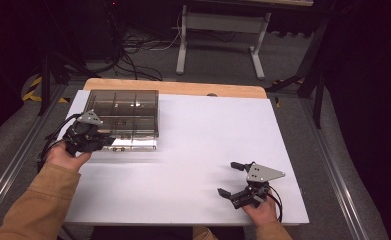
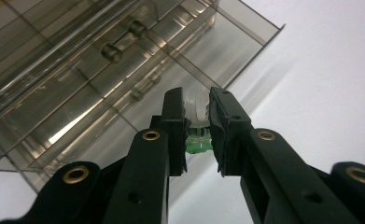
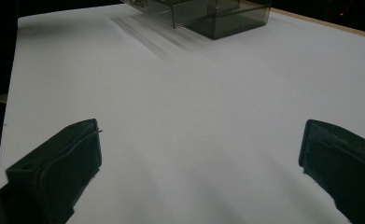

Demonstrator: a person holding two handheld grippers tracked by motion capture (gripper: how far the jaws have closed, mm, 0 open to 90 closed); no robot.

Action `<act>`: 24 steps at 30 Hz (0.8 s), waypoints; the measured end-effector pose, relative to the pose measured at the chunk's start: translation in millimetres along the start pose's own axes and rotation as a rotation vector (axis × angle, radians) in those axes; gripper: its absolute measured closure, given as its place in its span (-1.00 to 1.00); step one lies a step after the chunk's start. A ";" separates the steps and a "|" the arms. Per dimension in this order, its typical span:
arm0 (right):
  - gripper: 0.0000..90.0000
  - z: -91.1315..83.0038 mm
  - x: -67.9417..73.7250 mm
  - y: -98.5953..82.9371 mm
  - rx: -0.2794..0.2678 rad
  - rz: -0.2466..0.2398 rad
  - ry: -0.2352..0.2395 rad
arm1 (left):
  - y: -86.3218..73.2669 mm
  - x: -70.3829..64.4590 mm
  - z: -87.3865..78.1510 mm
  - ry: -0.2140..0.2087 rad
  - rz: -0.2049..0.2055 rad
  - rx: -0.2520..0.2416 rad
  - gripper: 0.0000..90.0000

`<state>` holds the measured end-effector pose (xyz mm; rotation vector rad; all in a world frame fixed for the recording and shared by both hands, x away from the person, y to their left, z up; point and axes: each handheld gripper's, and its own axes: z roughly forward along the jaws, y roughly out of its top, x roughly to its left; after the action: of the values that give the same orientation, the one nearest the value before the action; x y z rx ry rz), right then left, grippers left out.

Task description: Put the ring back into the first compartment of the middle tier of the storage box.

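— At the table's (image 1: 193, 150) far left corner: smoky clear organizer box (image 1: 123, 117), lid shut by the look of it, long front edge running across, facing the person.

— And the left tongs (image 2: 198, 121)?

— Pressed together on a small clear latch tab (image 2: 196, 105) at the box's front edge, with a green bit (image 2: 199, 142) just beneath between the pads. Seen from the high view, left tongs (image 1: 105, 142) right against the near wall, toward its left half. Pinching, not merely touching, as far as the left gripper view tells.

— Right tongs?

— Spread wide, holding nothing. Low over bare white table near the front right, well apart from the box. Right tongs (image 1: 238, 180) in the high view aimed leftward; in the right gripper view, both black fingers (image 3: 59, 163) parted with the box corner (image 3: 227, 18) far ahead at the top edge.

— So which hand matters for the coming move?

— Left, clearly nearer: already on the latch. Box lying beyond and slightly right of those tongs, partitions inside running along and across. Probably a lift or pull of the tab to free the lid, hinge presumably on the far side.

— Risk?

— Box sliding rather than opening, with nothing bracing it; right tongs too distant to steady it yet.
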<state>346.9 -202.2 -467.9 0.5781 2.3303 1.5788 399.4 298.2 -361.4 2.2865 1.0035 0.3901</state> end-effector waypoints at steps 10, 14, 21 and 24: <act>-1.00 0.2 0.1 0.0 0.002 -0.002 0.000 | -1.5 12.8 4.2 0.036 -0.045 0.013 0.71; -1.00 0.2 0.1 0.0 0.001 -0.002 0.001 | -1.7 16.9 6.3 0.050 -0.061 0.016 0.71; -1.00 0.2 0.2 0.0 0.002 -0.003 0.000 | -2.6 23.0 9.3 0.076 -0.095 0.027 0.71; -1.00 0.3 0.2 0.0 0.002 -0.003 0.001 | -3.2 26.5 10.3 0.090 -0.107 0.034 0.71</act>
<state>346.9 -201.8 -468.0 0.5738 2.3328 1.5756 420.4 315.3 -370.7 2.2502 1.1805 0.4374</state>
